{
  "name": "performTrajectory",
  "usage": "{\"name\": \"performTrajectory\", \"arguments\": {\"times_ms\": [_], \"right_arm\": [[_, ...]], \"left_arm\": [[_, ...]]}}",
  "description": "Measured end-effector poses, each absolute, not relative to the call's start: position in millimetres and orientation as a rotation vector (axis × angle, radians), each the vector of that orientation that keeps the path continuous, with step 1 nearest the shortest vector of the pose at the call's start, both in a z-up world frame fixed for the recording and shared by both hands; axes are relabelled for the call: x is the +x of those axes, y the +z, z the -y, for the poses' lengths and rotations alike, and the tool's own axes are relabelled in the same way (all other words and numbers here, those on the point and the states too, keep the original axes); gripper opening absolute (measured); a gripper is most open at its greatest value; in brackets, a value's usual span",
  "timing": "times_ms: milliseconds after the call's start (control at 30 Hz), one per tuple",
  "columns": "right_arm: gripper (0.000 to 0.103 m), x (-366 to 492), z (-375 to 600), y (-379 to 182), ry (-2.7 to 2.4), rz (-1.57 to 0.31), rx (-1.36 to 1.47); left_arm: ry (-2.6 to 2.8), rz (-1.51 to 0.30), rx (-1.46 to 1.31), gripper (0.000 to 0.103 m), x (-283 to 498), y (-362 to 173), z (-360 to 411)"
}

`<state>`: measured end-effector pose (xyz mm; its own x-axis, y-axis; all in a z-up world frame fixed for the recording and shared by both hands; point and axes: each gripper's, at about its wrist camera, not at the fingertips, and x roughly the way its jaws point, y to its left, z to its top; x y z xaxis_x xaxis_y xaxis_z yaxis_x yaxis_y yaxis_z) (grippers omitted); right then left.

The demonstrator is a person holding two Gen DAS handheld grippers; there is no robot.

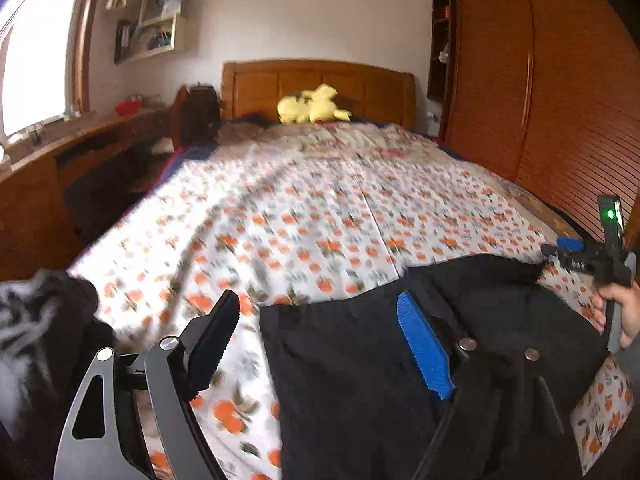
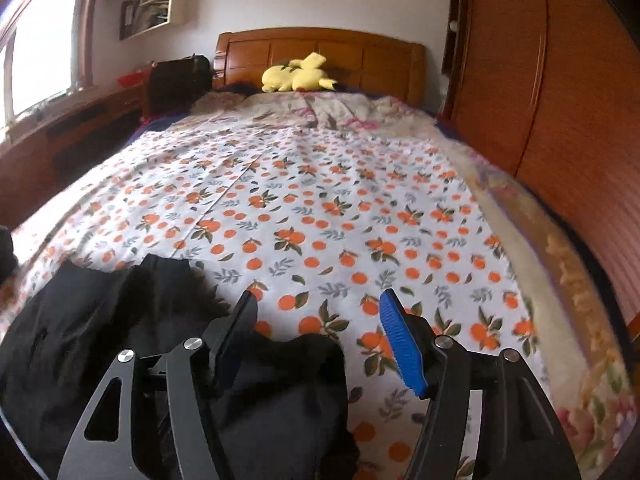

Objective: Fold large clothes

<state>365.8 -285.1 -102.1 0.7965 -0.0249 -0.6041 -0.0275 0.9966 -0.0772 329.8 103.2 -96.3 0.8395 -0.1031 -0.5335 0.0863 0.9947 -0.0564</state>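
A large black garment lies crumpled on the near end of a bed covered with an orange-print sheet. My left gripper is open and hangs low over the garment's left edge, its blue pad over the black cloth and its black finger over the sheet. In the right wrist view the garment spreads to the lower left, and a fold of it lies beneath my open right gripper, with no cloth pinched between the pads. The right gripper also shows at the garment's far right corner, in a person's hand.
A yellow plush toy rests by the wooden headboard. A wooden wardrobe runs along the bed's right side, and a desk stands under the window on the left. A black-and-white fluffy item sits at the bed's near left corner.
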Motion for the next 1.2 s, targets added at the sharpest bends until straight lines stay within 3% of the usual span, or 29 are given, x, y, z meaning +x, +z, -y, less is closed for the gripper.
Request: {"name": "performTrajectory", "arguments": {"times_ms": [200,667,1000,1200], "right_arm": [[0.060,364.6,257.1,-103.9,0.056,-0.658,-0.184],[0.060,303.6,213.3,-92.6,0.151,-0.633,-0.271],[0.038,240.6,215.6,-122.4,0.182,-0.712,-0.208],[0.038,217.8,242.8,-132.6,0.127,-0.749,-0.169]], "left_arm": [[-0.164,-0.615,-0.006,0.083,326.5,-135.2,-81.3],[-0.309,-0.624,0.036,0.088,289.2,-160.9,-37.8],[-0.349,-0.610,0.057,0.089,266.7,-159.0,-23.6],[-0.377,-0.613,0.074,0.089,254.7,-162.9,-10.3]]}}
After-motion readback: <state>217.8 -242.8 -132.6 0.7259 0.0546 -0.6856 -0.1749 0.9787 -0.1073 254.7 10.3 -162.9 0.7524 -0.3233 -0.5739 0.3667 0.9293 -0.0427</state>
